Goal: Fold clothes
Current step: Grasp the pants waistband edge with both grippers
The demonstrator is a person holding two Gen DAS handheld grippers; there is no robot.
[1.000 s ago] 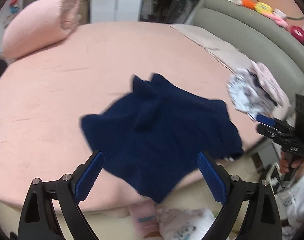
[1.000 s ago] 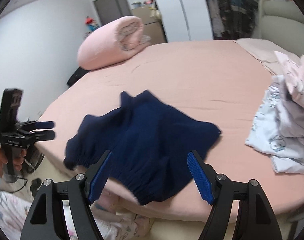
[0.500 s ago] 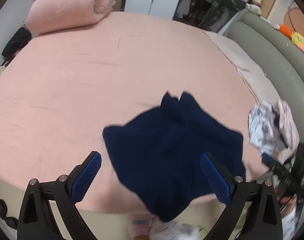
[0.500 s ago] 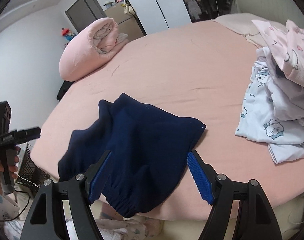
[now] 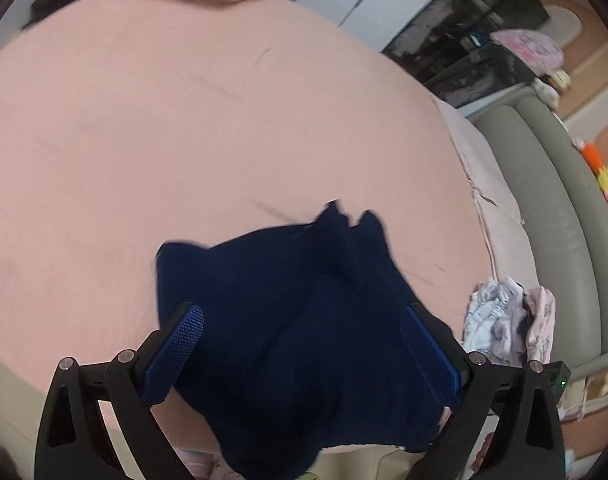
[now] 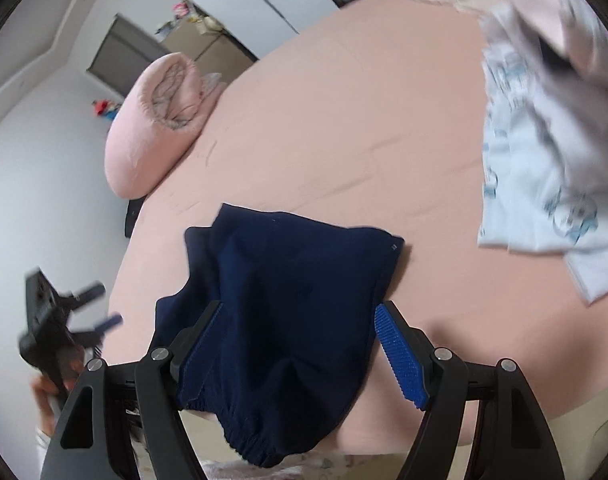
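A navy blue knit garment (image 5: 296, 320) lies crumpled at the near edge of the pink bed (image 5: 184, 140), part of it hanging over the side. It also shows in the right wrist view (image 6: 288, 292), its elastic hem drooping off the edge. My left gripper (image 5: 300, 344) is open and empty, hovering above the garment. My right gripper (image 6: 304, 344) is open and empty, its jaws on either side of the garment's lower part, above it. The left gripper also shows in the right wrist view (image 6: 100, 304), off the bed's left side.
A pile of white and pink printed clothes (image 6: 544, 152) lies on the right of the bed, also in the left wrist view (image 5: 508, 324). A rolled pink duvet (image 6: 156, 120) sits at the far end. A grey headboard (image 5: 552, 220) runs along the right.
Both grippers have moved in closer over the navy garment and tilted; the garment now fills the space between each pair of jaws. Both stay open.
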